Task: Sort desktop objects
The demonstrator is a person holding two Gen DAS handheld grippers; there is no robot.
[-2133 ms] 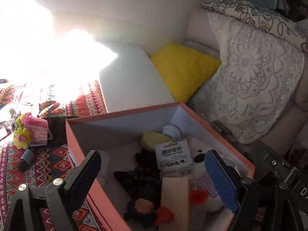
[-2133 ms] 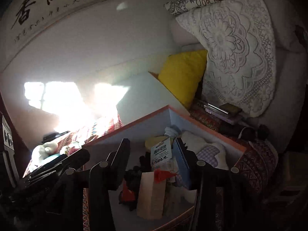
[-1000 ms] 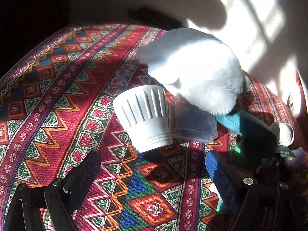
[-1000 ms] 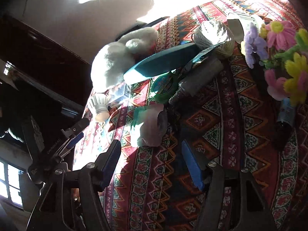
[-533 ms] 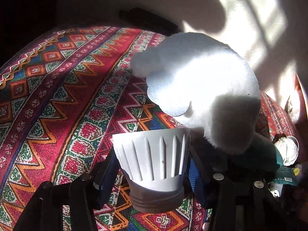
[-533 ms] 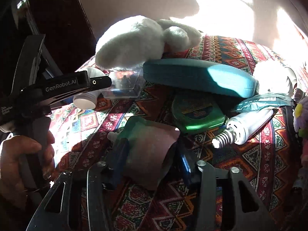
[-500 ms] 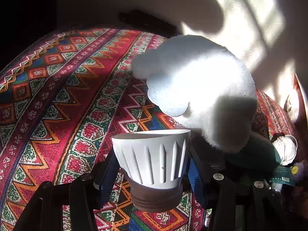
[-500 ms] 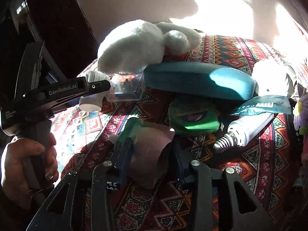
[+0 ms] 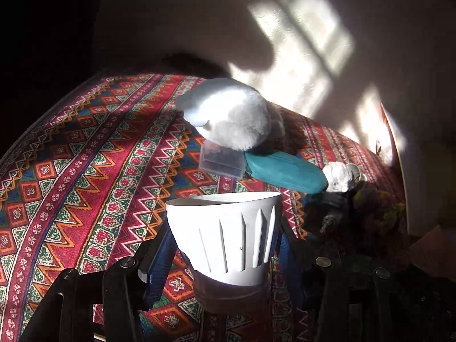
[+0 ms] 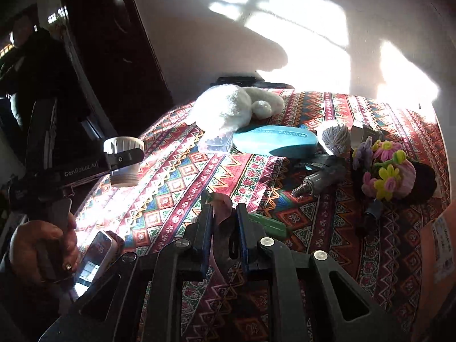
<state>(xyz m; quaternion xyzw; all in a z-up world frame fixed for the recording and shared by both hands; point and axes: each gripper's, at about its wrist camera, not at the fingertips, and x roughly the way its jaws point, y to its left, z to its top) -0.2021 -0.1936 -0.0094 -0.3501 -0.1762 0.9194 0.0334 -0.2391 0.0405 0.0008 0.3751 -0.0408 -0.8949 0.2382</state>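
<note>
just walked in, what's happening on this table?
A person is sorting clutter off a patterned tablecloth with two handheld grippers. The left gripper is clamped on a ribbed white bulb and holds it above the cloth. The right gripper is shut on a thin pinkish piece, too hidden to identify. On the cloth lie a white plush toy, a teal case, a ball of twine and craft flowers.

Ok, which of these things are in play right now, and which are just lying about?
In play:
- white ribbed bulb, clamped in the left tongs
- pinkish packet, pinched in the right tongs

Lying about on the patterned cloth:
- white plush toy
- teal case
- clear box
- yarn ball
- pipe-cleaner flowers
</note>
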